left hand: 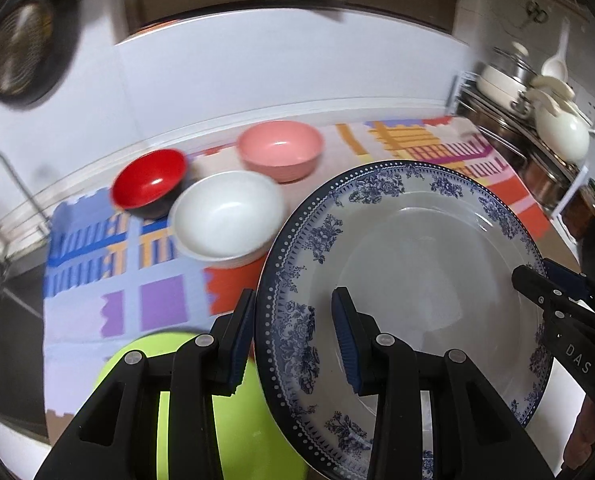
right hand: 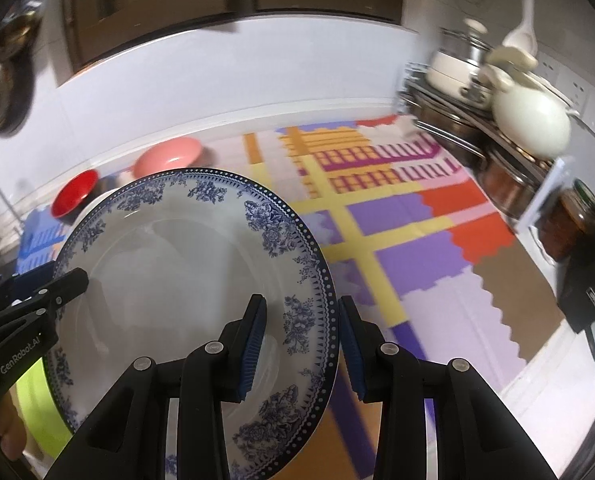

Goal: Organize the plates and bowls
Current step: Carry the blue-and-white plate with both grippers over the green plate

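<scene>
In the left wrist view, my left gripper [left hand: 293, 336] clamped the left rim of the blue-patterned plate [left hand: 409, 264], held above the colourful mat [left hand: 157, 300], near the white bowl [left hand: 227, 216]. In the right wrist view, my right gripper [right hand: 302, 340] clamped its right rim.

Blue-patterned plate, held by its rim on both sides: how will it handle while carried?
The plate looks glazed and rigid, so probably slippery in the jaws and likely heavy for its size. Held tilted above the mat, it would probably chip or break if dropped.
</scene>
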Action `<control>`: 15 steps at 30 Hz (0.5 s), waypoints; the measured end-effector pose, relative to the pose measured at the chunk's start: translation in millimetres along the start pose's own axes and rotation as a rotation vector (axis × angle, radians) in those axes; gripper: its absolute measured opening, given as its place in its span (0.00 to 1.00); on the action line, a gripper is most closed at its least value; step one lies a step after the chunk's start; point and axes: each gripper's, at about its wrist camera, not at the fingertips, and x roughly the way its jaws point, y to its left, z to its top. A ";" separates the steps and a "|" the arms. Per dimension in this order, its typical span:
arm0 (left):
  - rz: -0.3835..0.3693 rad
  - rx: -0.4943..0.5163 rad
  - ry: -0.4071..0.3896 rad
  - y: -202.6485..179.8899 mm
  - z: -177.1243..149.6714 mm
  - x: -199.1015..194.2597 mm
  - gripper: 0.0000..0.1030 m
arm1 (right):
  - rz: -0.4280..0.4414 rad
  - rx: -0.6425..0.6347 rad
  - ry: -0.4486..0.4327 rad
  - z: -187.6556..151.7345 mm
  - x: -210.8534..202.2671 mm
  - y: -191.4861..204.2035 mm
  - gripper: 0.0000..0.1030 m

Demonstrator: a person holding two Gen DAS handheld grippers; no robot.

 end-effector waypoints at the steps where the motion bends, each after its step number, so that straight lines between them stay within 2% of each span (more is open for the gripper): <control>1: 0.008 -0.011 -0.001 6.8 -2.1 -2.2 0.37 | 0.007 -0.011 -0.001 -0.5 -1.0 6.7 0.36; 15: 0.117 -0.142 -0.008 90.3 -42.0 -33.4 0.37 | 0.118 -0.148 -0.012 -10.8 -14.2 98.4 0.36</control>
